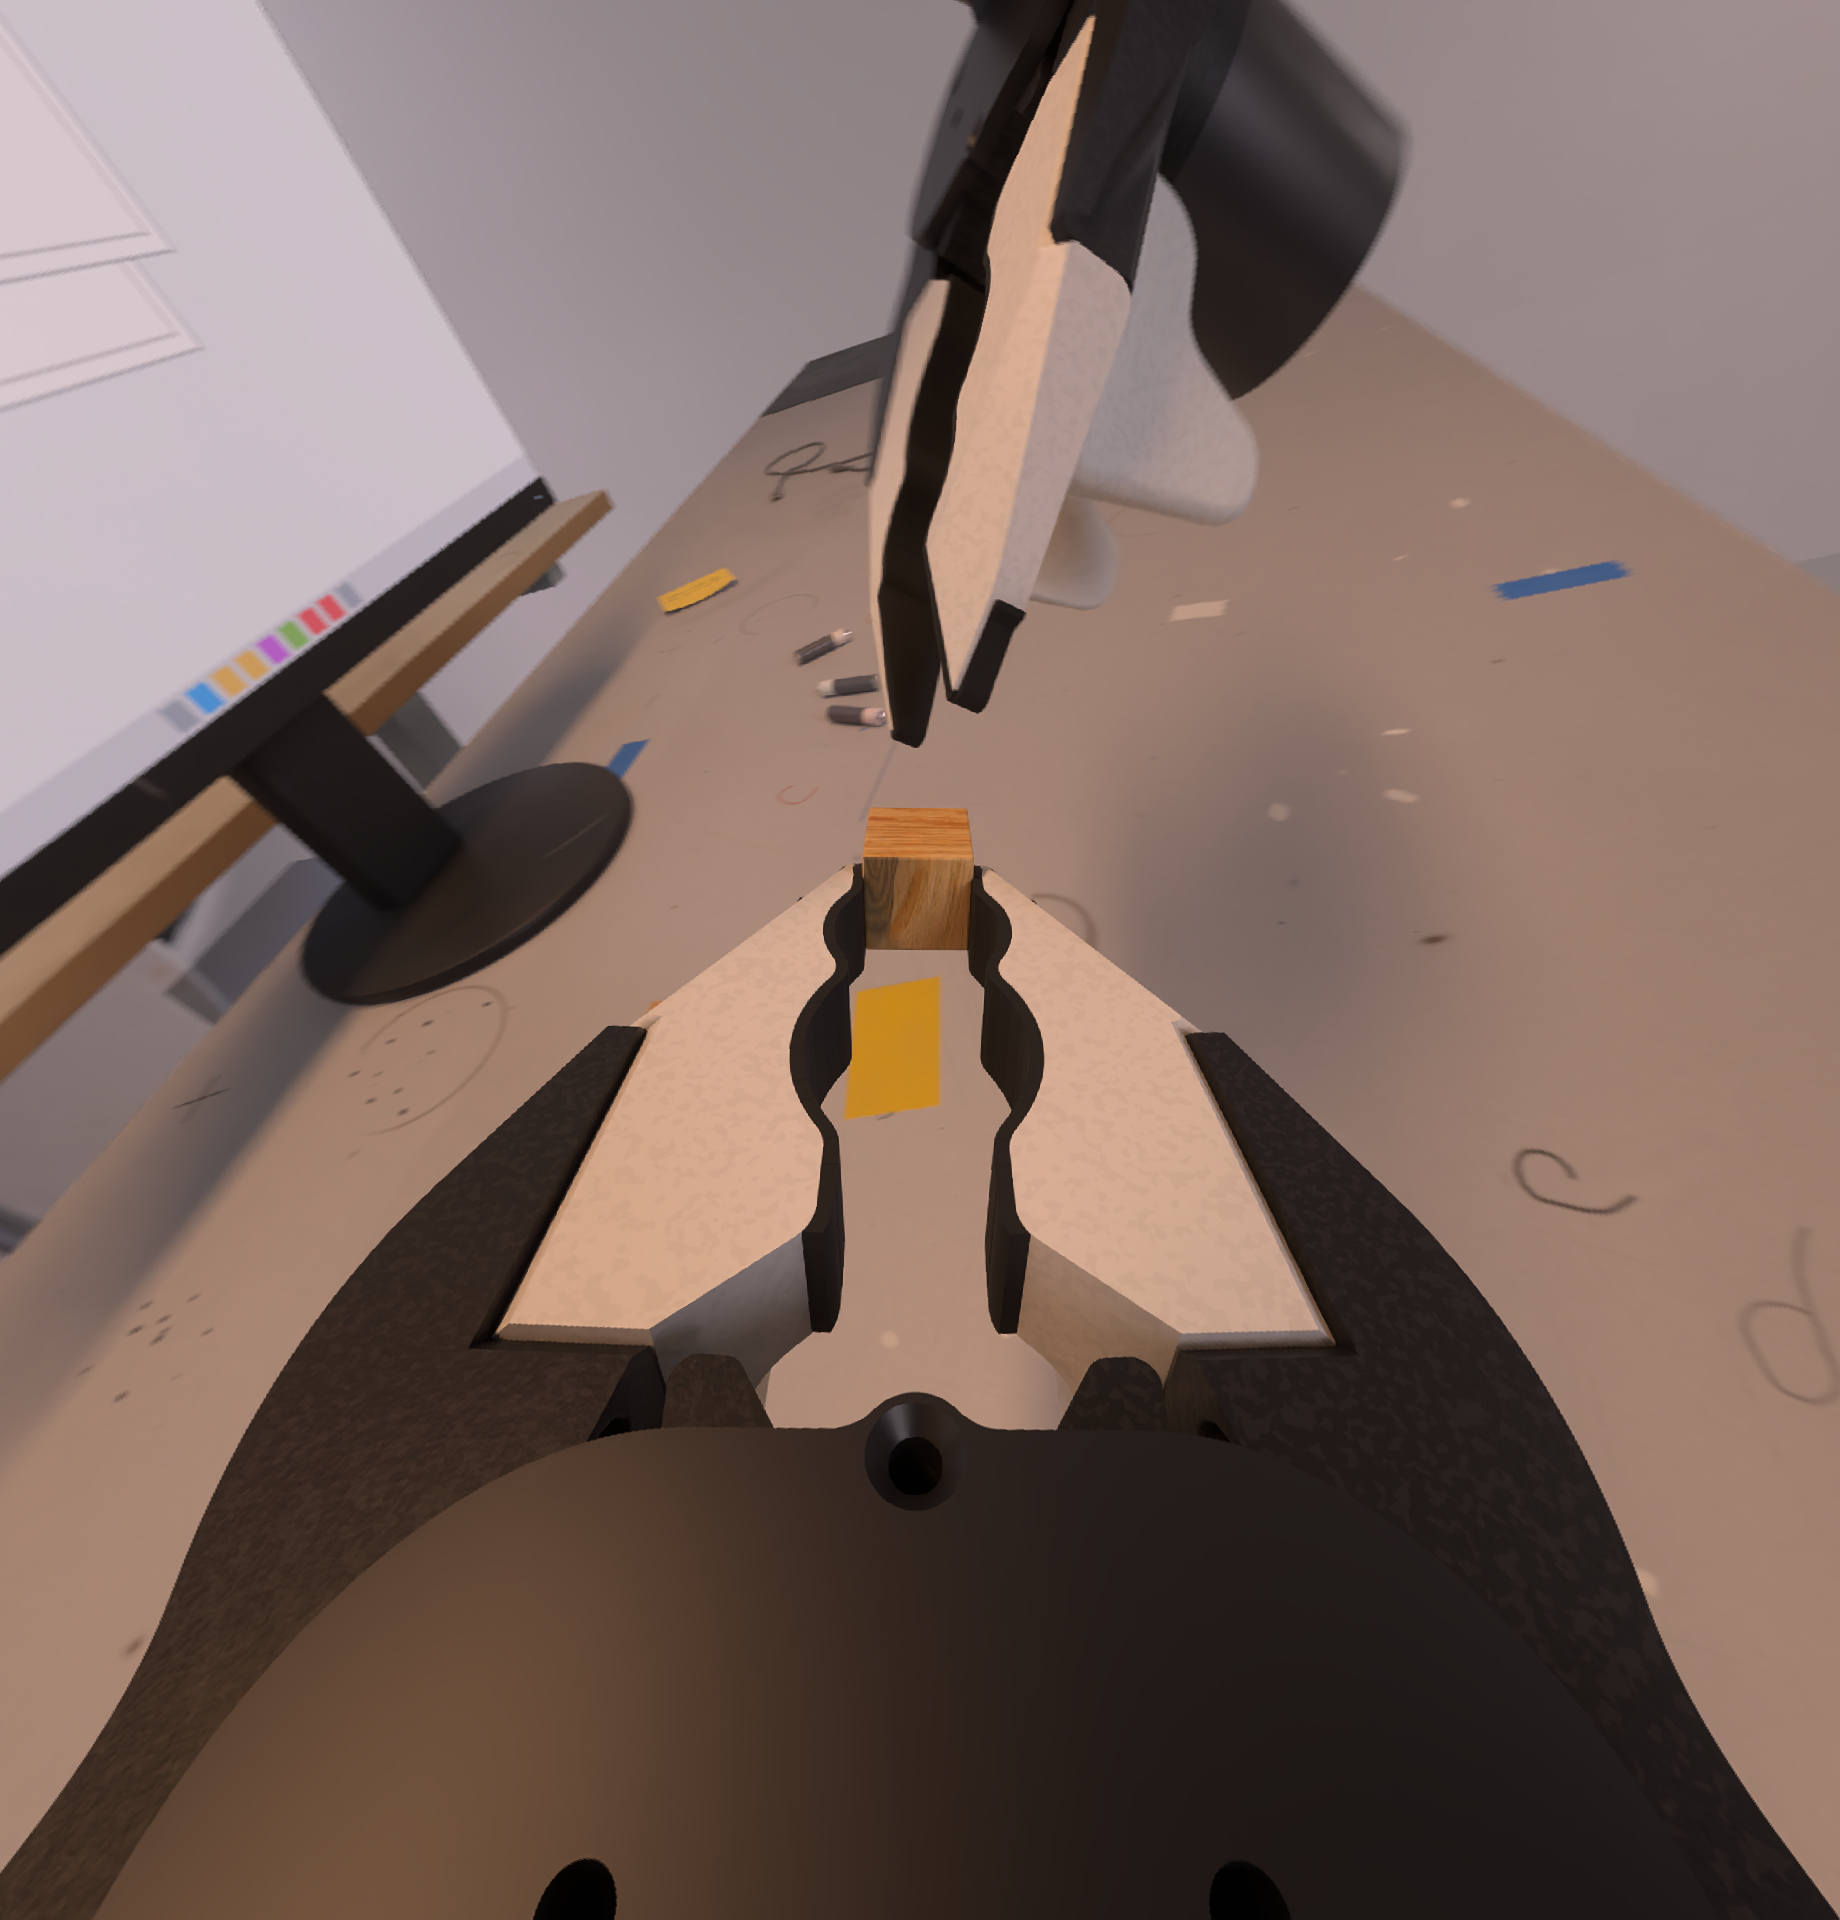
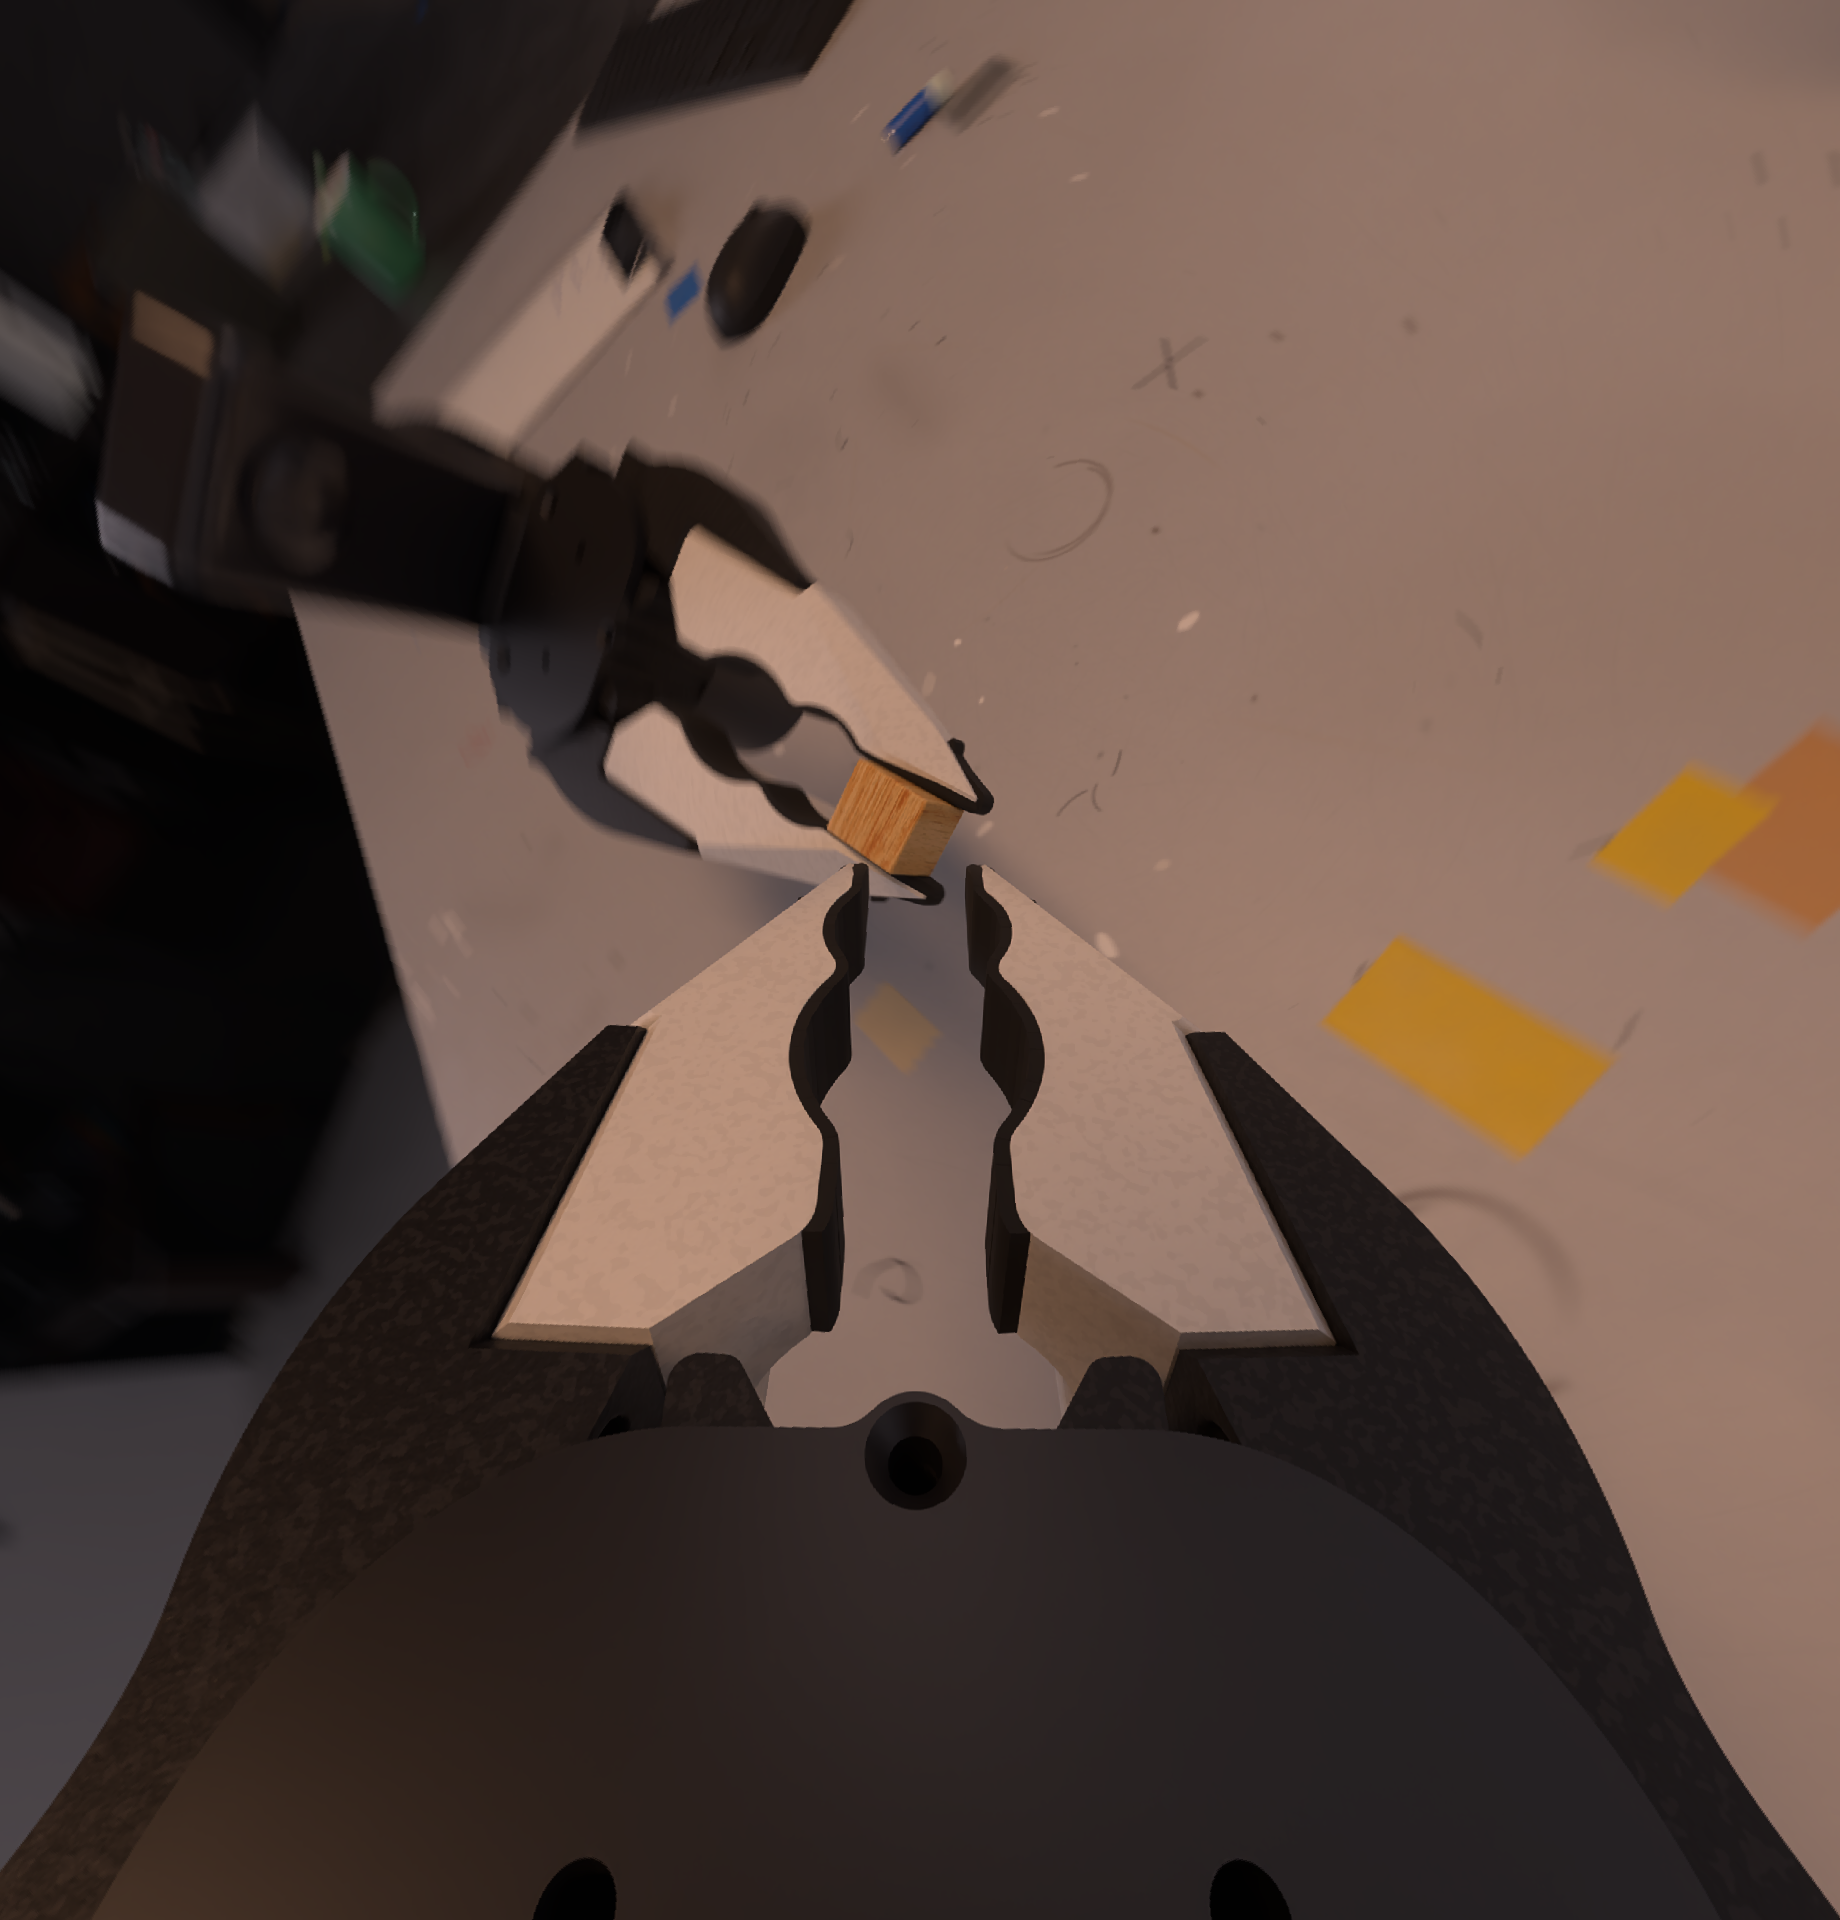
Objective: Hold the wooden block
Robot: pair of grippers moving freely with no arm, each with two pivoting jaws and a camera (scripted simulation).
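The small wooden block sits between the fingertips of my left gripper, which is shut on its two sides. My right gripper hangs just beyond and above the block, tips pointing down at it, a small gap away. In the right wrist view my right gripper has its jaws a little apart with nothing between them. The block is just ahead of its tips, pinched in the left gripper, which comes in from the left.
The brown table top carries a monitor on a round black base at left, small grey cylinders, and yellow tape patches. A mouse lies farther off. The table edge runs along the left.
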